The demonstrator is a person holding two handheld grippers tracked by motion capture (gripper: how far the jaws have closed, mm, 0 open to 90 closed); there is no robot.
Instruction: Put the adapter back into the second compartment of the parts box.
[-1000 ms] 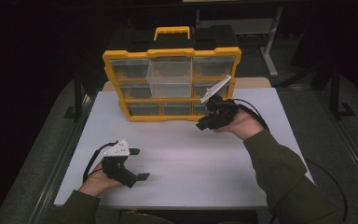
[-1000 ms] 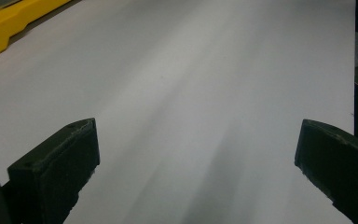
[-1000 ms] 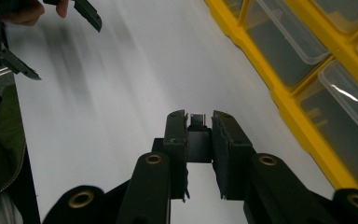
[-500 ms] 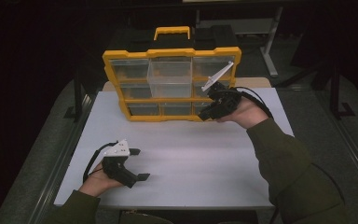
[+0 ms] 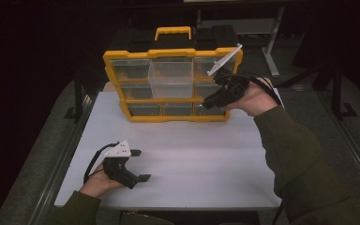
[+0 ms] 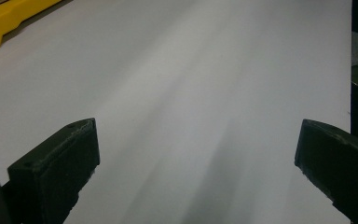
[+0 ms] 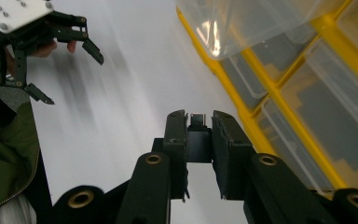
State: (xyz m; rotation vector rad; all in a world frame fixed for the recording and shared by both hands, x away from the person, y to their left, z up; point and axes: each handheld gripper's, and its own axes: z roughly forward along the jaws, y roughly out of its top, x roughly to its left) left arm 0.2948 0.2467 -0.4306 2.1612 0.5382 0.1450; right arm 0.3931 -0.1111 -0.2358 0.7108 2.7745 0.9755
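Yellow plastic frames a compartment organizer (image 5: 171, 86) that stands tilted up at the far edge of the white tabletop (image 5: 197, 154), its carry handle (image 5: 173, 32) on top and its clear drawers facing the person. The middle drawer of the top row (image 5: 170, 75) sticks out from the frame, farther than its neighbours; the other drawers sit flush. The right claw (image 5: 209, 99) is held up in front of the organizer's right-hand column, about level with the middle row, with the right hand (image 5: 253, 98) behind it and a dark green sleeve (image 5: 295, 154) running back to the near edge. In the right gripper view that right claw (image 7: 199, 123) has its jaws drawn close, with just a narrow gap between them; a small dark piece shows in that gap, but whether it is a part of the claw or a thing pinched between the pads cannot be told. That view also shows the organizer's yellow dividers and clear drawers (image 7: 303, 93) just beside the jaws, to their right. The left claw (image 5: 140, 165) lies low over the near left part of the tabletop, well apart from the organizer, with the left hand (image 5: 96, 183) behind it. In the left gripper view its jaws stand spread wide, with nothing but bare white tabletop (image 6: 191, 93) between them, and a yellow corner of the organizer (image 6: 4, 18) shows far off at the upper left.
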